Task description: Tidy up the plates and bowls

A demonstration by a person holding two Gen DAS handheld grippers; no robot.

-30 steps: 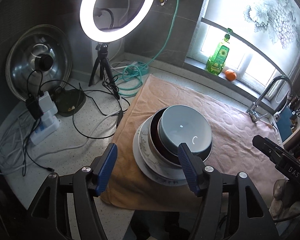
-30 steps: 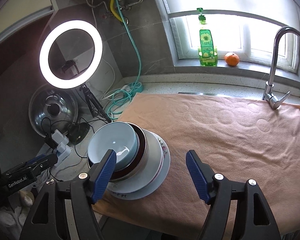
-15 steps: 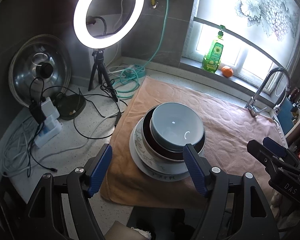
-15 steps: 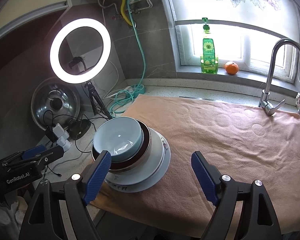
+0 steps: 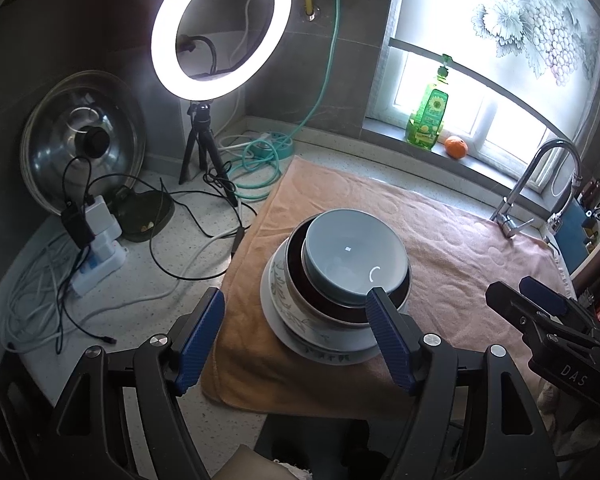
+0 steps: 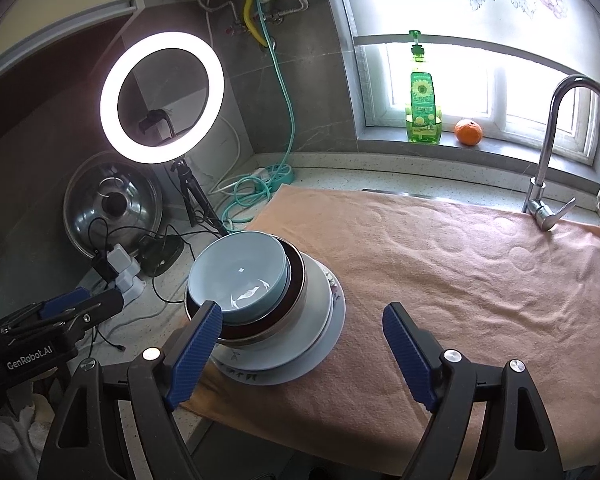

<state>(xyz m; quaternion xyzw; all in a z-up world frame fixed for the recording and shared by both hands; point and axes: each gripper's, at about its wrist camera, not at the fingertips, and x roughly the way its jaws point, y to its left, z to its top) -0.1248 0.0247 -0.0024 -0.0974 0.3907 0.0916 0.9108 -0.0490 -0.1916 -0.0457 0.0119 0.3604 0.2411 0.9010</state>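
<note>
- Stacked crockery: pale blue bowl (image 5: 354, 258) nested in a dark-rimmed bowl (image 5: 296, 258), nested in turn in a leaf-patterned bowl (image 5: 284, 294), all on a white plate (image 5: 320, 350), near the left edge of the peach towel (image 6: 460, 264) spread over the counter.
- Left gripper (image 5: 296, 332) hovering short of the stack, blue pads apart, nothing between them; stack ahead and to the right of its midline, right pad overlapping the blue bowl's near rim in view, contact hard to judge from this angle.
- Right gripper (image 6: 300, 340) likewise spread and empty; stack ahead and to the left, left pad just before the near rims.
- Both about equally close, flanking the stack from either side; round pieces, so no long axis to line up with, only a rim to pinch.
- Likely needed next: a forward, downward reach to the blue bowl's rim, one pad inside, one outside.
- Background: ring light (image 6: 162, 98) on a tripod, detergent bottle (image 6: 423, 104) and orange (image 6: 468, 132) on the sill, faucet (image 6: 556, 148) at right.
</note>
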